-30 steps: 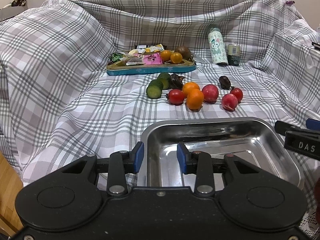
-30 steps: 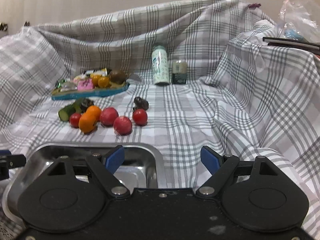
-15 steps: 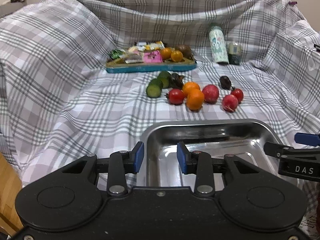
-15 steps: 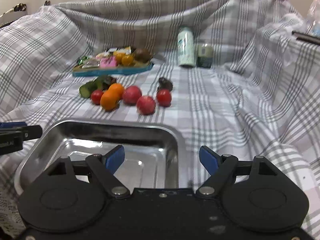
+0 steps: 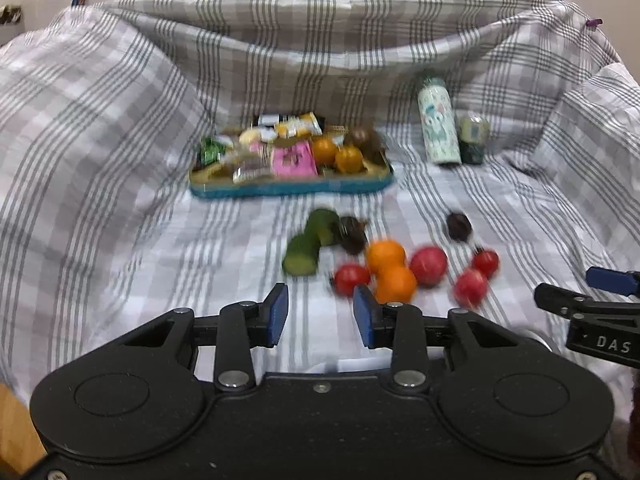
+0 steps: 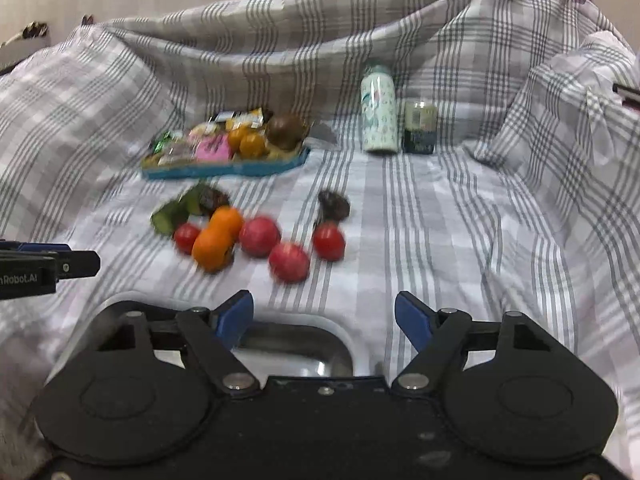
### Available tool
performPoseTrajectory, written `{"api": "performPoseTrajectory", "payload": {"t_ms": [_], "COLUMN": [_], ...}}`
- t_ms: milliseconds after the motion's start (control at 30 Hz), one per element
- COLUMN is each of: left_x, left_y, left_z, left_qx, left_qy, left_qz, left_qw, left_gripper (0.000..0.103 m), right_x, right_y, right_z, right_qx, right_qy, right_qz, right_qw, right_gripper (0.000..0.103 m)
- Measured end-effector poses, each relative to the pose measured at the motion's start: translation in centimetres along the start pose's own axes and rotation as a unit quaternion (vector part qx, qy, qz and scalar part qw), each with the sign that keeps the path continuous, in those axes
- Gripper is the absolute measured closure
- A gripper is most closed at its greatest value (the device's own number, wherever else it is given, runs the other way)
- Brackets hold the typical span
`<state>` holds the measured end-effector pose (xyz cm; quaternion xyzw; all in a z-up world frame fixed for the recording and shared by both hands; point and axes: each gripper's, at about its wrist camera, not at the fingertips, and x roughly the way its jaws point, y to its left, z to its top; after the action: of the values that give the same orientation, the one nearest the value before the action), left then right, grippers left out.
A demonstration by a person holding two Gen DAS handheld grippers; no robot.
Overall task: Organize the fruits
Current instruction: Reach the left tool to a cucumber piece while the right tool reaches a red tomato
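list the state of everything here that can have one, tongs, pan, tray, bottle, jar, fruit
left tongs: jaws part open, nothing between them
right tongs: open wide, jaws have just been closing a little, nothing between them
steel pan: mostly hidden, the part that shows is bare
blue tray: loaded with snack packets and small fruit
bottle: upright, cap on
jar: upright beside the bottle
loose fruit: lying on the cloth, not in the pan

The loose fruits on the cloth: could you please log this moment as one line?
fruits: loose on checked cloth | steel tray: nearest, none visible inside | left tongs: open, empty | right tongs: open, empty, just narrowing
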<state>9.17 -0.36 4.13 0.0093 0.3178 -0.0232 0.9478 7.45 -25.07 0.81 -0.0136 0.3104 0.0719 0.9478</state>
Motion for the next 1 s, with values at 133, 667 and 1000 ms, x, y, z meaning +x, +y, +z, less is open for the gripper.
{"api": "performPoseTrajectory", "payload": {"t_ms": [133,667,1000], "left_x": [2.9,9.2,10.6], "left_y": [0.5,2.2,1.9], "left_z": [1.9,1.5,1.4], "left_qx": [0.002,-0.038,-0.031], "left_qy": [0.0,0.009,0.023], "left_qz": [0.009,-0.001,0.016], "left_qw": [1.0,0.9993,0.9991], "left_gripper": [0.058,0.058,0.058], "right_x": [2.0,9.9,11.4], "right_y": [-0.6,-2.5,-1.6], "right_z": [2.3,4.0,3.6], "right_qx": [-0.001,0.041,0.025], "right_qy": [-0.018,-0.001,0.016], "right_qz": [-0.009,0.002,0.018], "right_qw": [1.0,0.999,0.999], "right_gripper": [0.028,0.032,0.043]}}
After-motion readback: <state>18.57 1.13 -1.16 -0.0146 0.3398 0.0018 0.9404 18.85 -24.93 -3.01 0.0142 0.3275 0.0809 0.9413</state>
